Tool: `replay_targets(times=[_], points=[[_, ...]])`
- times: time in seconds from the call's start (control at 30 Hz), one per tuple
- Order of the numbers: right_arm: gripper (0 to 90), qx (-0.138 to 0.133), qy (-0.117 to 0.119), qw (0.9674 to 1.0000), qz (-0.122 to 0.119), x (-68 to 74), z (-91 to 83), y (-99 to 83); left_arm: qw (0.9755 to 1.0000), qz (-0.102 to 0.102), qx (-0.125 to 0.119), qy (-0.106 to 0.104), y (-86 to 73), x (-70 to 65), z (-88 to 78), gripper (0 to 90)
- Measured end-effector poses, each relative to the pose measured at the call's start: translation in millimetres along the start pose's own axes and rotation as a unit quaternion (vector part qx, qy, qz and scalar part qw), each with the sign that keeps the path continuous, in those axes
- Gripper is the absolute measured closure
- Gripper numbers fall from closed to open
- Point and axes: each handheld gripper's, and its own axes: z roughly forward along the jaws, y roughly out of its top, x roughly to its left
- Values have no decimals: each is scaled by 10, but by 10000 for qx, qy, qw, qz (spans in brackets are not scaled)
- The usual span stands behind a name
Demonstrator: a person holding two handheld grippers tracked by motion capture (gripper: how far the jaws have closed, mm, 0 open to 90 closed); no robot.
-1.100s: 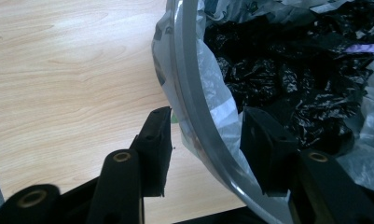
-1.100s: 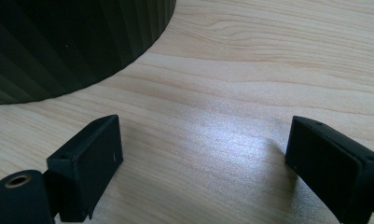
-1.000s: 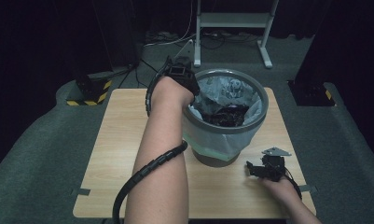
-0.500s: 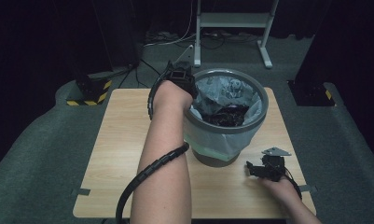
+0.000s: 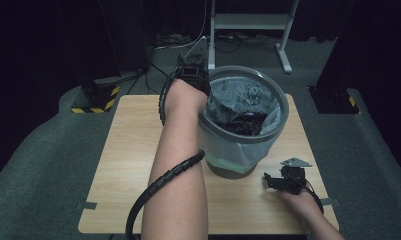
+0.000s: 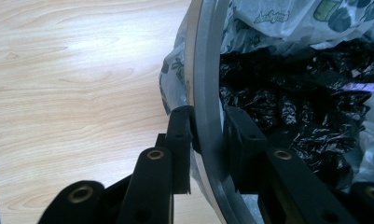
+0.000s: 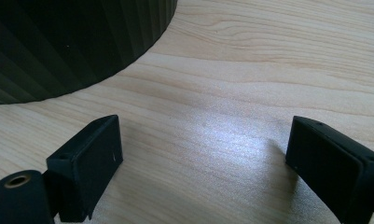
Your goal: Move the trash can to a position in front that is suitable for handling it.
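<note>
A grey round bin (image 5: 283,107) with a pale printed liner (image 5: 238,95) stands on the wooden table (image 5: 133,150). Crumpled black plastic (image 6: 292,93) lies inside it. My left gripper (image 5: 203,86) reaches over the bin's far left rim. In the left gripper view its jaws (image 6: 207,130) straddle the rim (image 6: 205,70), one outside and one inside. They have just been closing, and the pads now sit against the rim and liner. My right gripper (image 5: 269,181) rests low on the table at the bin's front right. It (image 7: 203,154) is open, with bare wood between its fingers.
The bin's dark ribbed wall (image 7: 72,42) rises just ahead of the right gripper. A ribbed cable (image 5: 163,182) trails along the left forearm. Behind the table stand a white metal frame (image 5: 248,22) and a yellow-and-black striped foot (image 5: 93,102).
</note>
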Motion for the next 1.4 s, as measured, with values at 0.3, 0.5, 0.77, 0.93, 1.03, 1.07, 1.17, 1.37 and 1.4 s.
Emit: replay_targets(times=[0.3, 0.5, 0.77, 0.93, 1.03, 1.07, 1.17, 1.37, 1.4], points=[[103, -2, 8, 10000, -8, 0, -2, -3, 9997, -26, -11, -248, -4, 51, -55, 780], [103, 1, 7, 10000, -6, 1, -2, -2, 9997, 22, -19, -225, -29, 93, -94, 782], [102, 12, 5, 10000, 8, 5, 0, 0, 9994, 62, -28, -351, -87, 178, -98, 781], [102, 2, 4, 10000, -10, 1, 0, -1, 9992, 54, -57, -395, -111, 216, -133, 782], [102, 2, -1, 10000, -11, 2, 0, -1, 9990, 80, -47, -427, -119, 239, -143, 783], [102, 3, -1, 10000, -10, 2, -1, -1, 9990, 78, -31, -442, -124, 253, -145, 783], [102, 2, -2, 10000, -11, 2, 0, -1, 9990, 87, -50, -428, -150, 298, -168, 783], [101, 11, 4, 10000, -2, 4, 1, 2, 9985, 98, -85, -540, -197, 390, -204, 783], [101, 12, 6, 10000, 1, 5, 1, 1, 9986, 97, -87, -516, -205, 417, -213, 783]])
